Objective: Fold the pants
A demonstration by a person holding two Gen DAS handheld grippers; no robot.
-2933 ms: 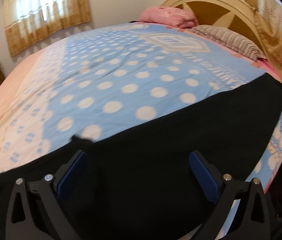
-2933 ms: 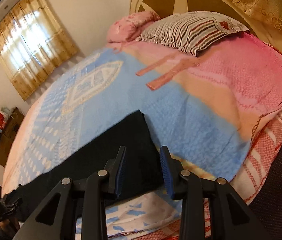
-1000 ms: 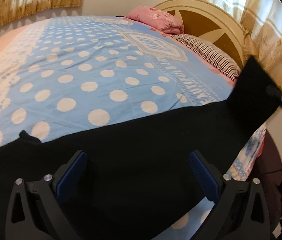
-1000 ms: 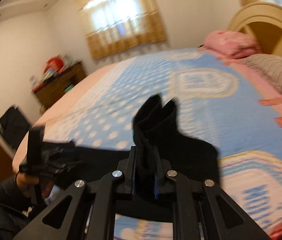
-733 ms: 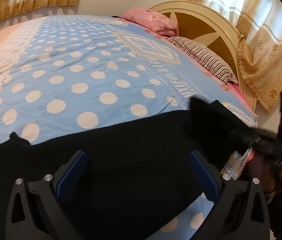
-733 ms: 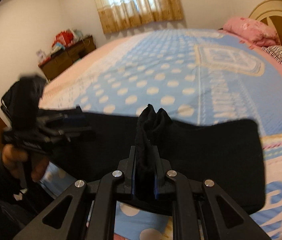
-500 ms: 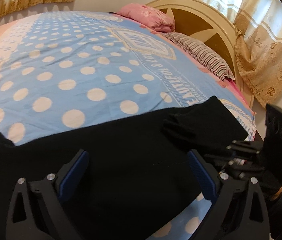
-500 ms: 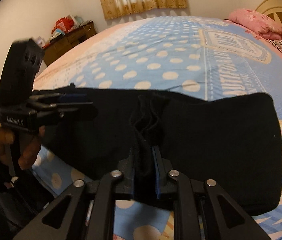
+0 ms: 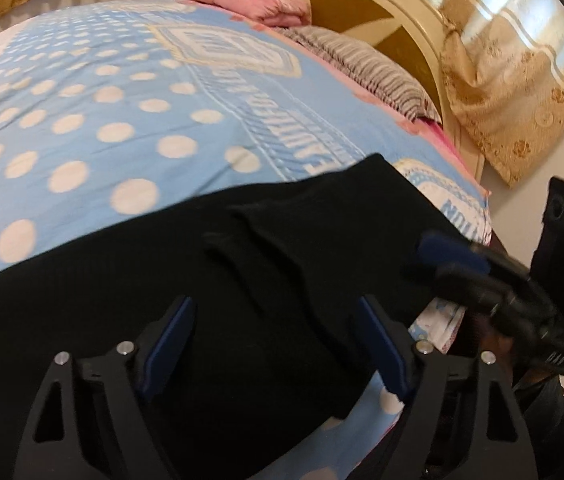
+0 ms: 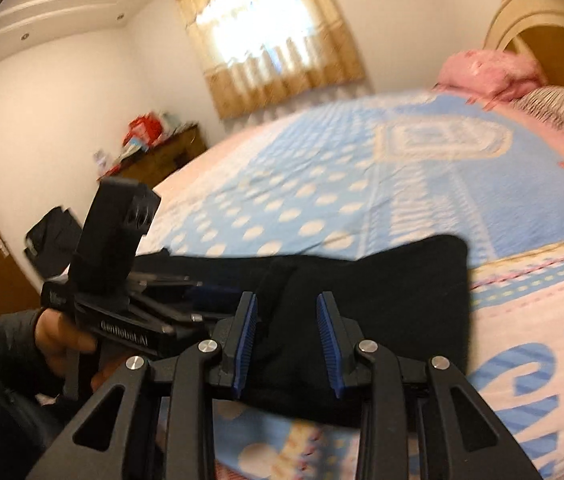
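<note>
Black pants [image 9: 210, 288] lie along the near edge of the bed, with their right end folded back over the middle; the folded end also shows in the right wrist view [image 10: 394, 280]. My left gripper [image 9: 272, 316] is open just above the pants and holds nothing. My right gripper [image 10: 288, 312] is open and empty, a little above the folded layer. It shows blurred in the left wrist view [image 9: 462, 264] at the right edge of the pants. The left gripper also shows in the right wrist view [image 10: 186, 288], held in a hand at the left.
The bed [image 9: 130, 92] has a blue polka-dot cover. A pink pillow [image 9: 258, 0], a striped pillow [image 9: 366, 64] and a cream headboard [image 9: 414, 28] lie at the far end. A wooden dresser [image 10: 162, 156] stands by the far wall under a curtained window [image 10: 266, 28].
My right gripper carried the pants' right end over onto the middle, let it go and opened, then drew back. My left gripper stayed open over the pants.
</note>
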